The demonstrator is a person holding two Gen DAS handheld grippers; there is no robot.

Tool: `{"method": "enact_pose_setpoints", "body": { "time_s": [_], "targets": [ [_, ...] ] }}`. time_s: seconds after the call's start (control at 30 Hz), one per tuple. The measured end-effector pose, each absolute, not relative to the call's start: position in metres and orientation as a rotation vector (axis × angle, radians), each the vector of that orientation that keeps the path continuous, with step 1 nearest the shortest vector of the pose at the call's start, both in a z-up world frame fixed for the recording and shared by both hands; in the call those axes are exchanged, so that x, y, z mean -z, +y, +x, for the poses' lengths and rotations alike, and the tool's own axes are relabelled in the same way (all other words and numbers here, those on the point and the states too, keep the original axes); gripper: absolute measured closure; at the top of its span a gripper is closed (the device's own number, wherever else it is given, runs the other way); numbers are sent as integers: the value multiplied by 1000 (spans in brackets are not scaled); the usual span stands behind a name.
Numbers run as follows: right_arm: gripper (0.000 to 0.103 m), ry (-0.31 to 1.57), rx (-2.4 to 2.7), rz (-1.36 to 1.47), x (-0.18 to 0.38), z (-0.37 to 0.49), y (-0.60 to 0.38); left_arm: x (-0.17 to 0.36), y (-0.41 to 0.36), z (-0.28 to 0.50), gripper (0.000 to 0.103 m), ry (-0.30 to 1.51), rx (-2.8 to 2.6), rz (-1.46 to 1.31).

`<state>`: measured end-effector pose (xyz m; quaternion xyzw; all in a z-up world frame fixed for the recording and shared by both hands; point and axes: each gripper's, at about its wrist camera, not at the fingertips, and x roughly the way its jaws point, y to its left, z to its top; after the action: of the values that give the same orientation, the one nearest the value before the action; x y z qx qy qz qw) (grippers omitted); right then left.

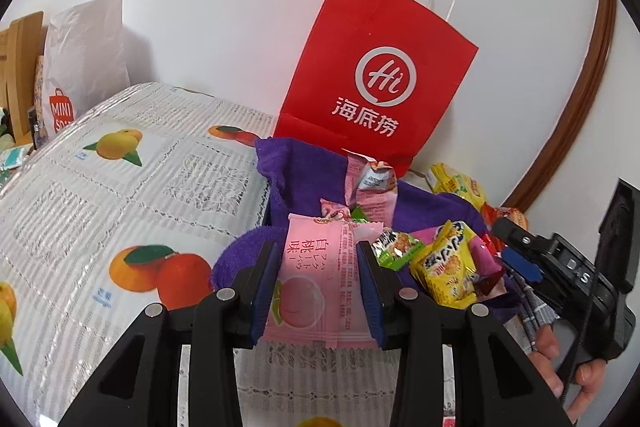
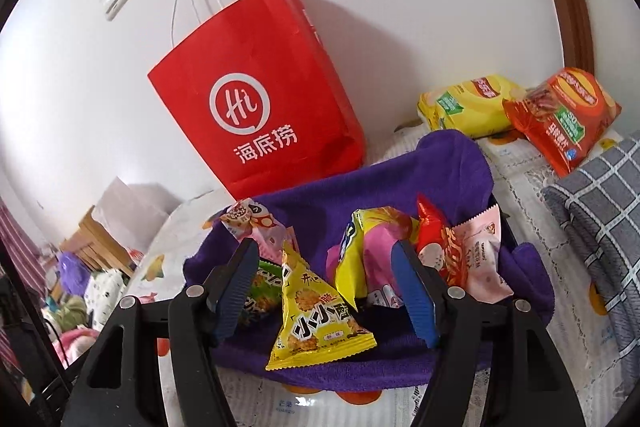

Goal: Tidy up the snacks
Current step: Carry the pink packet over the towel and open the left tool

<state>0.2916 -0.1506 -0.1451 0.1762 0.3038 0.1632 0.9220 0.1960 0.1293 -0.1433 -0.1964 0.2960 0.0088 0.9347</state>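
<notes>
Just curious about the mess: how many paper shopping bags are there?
2. A red bag stands against the wall behind the purple cloth; a white bag stands further left along that wall. More may be hidden.

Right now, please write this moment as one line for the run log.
left gripper: shut on pink packet | right gripper: open, around yellow packet, not pressing | snacks on purple cloth

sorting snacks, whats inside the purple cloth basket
Loose snack packets: a yellow triangular packet, a green packet, pink wrappers. Whatever lies beneath them is covered.
</notes>
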Motion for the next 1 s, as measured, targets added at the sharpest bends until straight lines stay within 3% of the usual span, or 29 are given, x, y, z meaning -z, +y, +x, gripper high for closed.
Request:
{"method": "enact_pose_setpoints", "body": {
  "time_s": [0.33,1.0],
  "targets": [
    [34,622,-316,359,145,291,-153,122,118,241,66,637,11,-416],
    [34,648,-349,319,149,290,-141,161,126,274,65,735,66,-520]
  ]
}}
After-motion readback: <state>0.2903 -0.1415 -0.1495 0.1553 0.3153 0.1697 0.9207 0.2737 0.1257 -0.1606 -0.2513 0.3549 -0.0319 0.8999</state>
